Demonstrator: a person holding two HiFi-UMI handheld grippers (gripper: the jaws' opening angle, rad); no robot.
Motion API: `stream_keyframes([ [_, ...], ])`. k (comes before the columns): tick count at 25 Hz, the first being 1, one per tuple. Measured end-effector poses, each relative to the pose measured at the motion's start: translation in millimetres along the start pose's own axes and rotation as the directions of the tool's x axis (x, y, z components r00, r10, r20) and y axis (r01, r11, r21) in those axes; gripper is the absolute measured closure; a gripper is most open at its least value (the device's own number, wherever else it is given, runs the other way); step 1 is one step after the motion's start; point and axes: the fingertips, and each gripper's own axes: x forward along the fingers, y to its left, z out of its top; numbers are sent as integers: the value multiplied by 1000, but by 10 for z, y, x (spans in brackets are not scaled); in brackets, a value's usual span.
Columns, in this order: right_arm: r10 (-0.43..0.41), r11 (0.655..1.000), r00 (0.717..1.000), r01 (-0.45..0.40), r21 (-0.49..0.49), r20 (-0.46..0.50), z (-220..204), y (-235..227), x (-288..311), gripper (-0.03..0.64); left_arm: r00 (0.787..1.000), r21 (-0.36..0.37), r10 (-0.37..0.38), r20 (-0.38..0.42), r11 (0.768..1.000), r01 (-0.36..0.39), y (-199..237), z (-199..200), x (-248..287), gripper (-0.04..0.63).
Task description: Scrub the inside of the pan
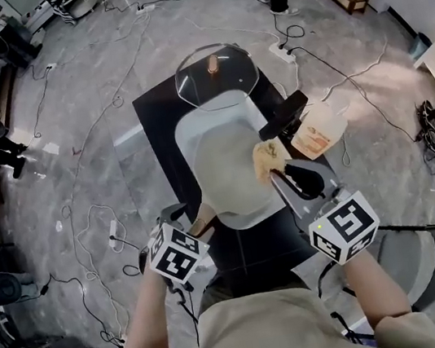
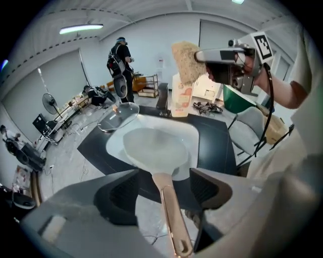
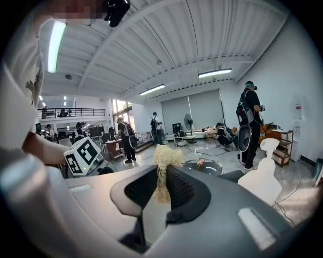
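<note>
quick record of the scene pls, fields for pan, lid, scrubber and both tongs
pan: pale, squarish, on the black table
handle: points toward the person, lies between the left tongs, gaps either side
left tongs: open
right tongs: shut on the scrubber, raised over the pan's right side
lid: glass, past the pan's far end
bottle: right of the pan

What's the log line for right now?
left hand-held gripper: open, handle between jaws | right hand-held gripper: shut on scrubber | scrubber: above pan, no contact
</note>
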Motion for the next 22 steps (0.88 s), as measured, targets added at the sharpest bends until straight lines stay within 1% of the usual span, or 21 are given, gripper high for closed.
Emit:
stream_keyframes([
  [3, 15, 1000, 999, -15, 5, -34, -148, -7, 144, 558, 992, 45, -4, -124, 999, 10, 31, -224, 227, 281],
  [5, 24, 1000, 998, -23, 8, -58, -247, -10, 236, 557, 984, 72, -11, -177, 997, 24, 41, -314, 359, 281],
  [9, 42, 999, 994, -40, 24, -101, -436, 11, 412, 557, 970, 56, -83, -228, 994, 98, -12, -424, 560, 278],
  [13, 64, 997, 987, -58, 44, -148, -641, 48, 577, 557, 942, 56, -142, -305, 984, 167, -87, -572, 707, 278],
  [15, 82, 996, 981, -73, 57, -178, -777, 70, 670, 557, 932, 61, -151, -331, 982, 180, -86, -609, 766, 278],
  [18, 132, 990, 962, -116, 80, -240, -1050, 142, 832, 557, 920, 70, -151, -361, 980, 188, -70, -686, 842, 278],
  [20, 171, 984, 940, -152, 88, -296, -1267, 192, 937, 557, 911, 48, -174, -374, 977, 206, -76, -719, 885, 278],
  [22, 210, 978, 911, -190, 92, -356, -1503, 232, 1038, 558, 901, 15, -208, -382, 973, 231, -98, -727, 925, 279],
])
